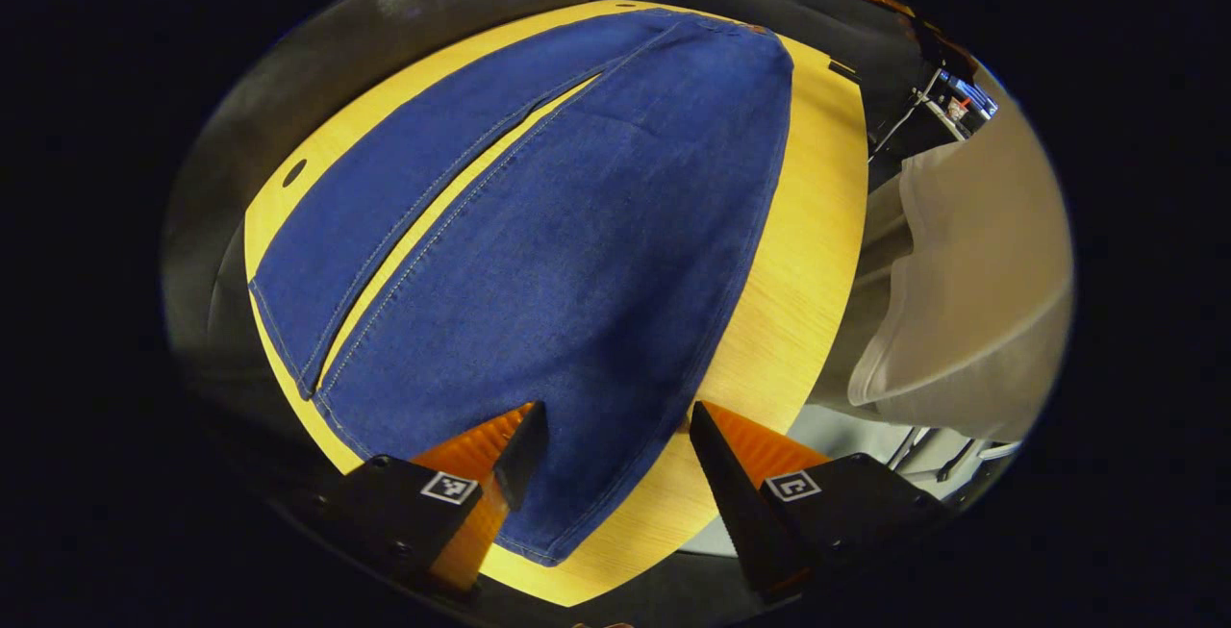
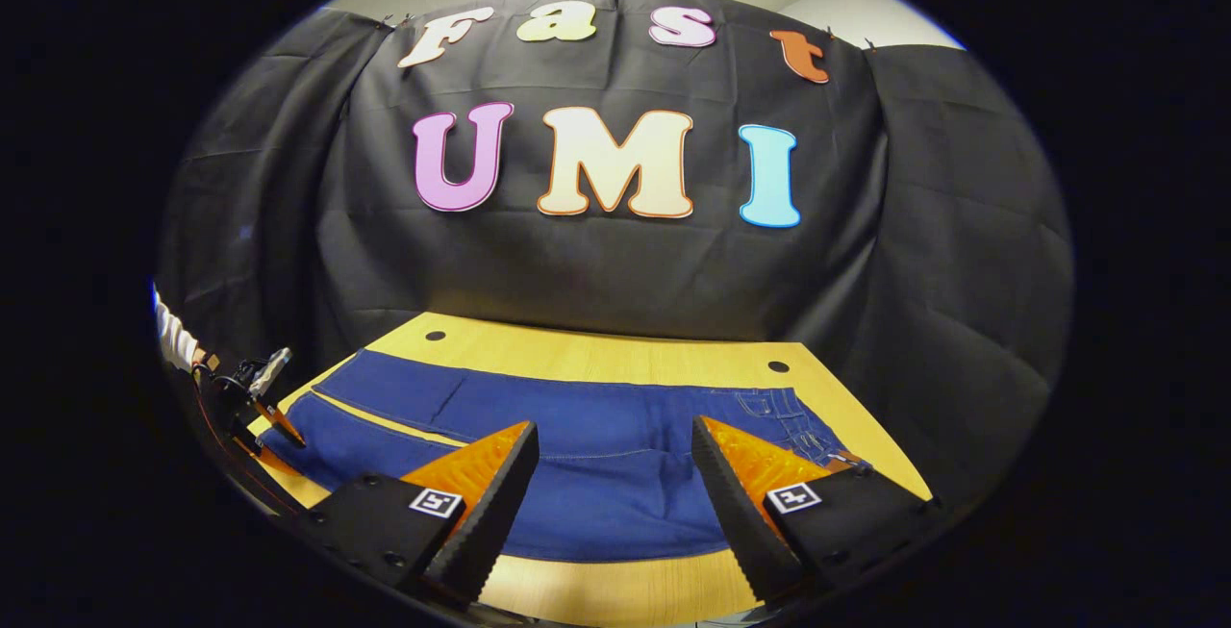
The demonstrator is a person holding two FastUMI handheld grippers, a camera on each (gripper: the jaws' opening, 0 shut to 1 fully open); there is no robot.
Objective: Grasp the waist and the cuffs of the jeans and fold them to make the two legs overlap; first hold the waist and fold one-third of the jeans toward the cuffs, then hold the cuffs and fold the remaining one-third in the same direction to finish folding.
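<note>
One pair of jeans (image 1: 577, 224) lies flat on the wooden table (image 1: 817, 224), two legs apart with a strip of table between them. Left gripper (image 1: 615, 436) gapes over the near leg's cuff, gripping nothing. In its view, a person's pale garment (image 1: 962, 272) to the right. Right gripper view: right gripper (image 2: 614, 460) agape above the waist (image 2: 779, 412), empty; left gripper far left; two table holes (image 2: 435, 335) ahead.

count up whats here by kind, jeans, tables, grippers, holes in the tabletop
jeans: 1
table: 1
grippers: 2, left gripper and right gripper, both open above the jeans
holes in the tabletop: 2, and
total: 6
</note>
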